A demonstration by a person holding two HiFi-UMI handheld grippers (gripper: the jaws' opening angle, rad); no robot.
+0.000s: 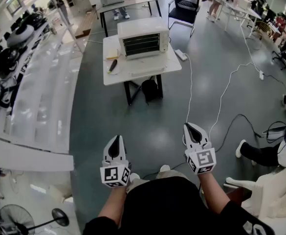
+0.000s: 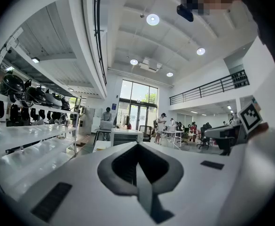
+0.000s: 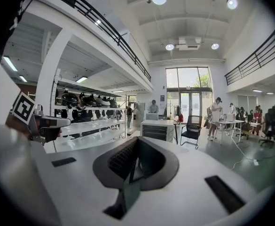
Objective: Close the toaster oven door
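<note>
Both your left gripper (image 1: pixel 116 142) and right gripper (image 1: pixel 191 131) are closed and empty. The toaster oven (image 1: pixel 143 37) sits on the table (image 1: pixel 133 71) well ahead. Walk close first, then lift its door squarely with one closed tip.

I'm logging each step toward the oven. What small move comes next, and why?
Probably step toward the table: the oven stands far ahead, out of reach, while the left tongs and right tongs are shut and empty near the body.
</note>
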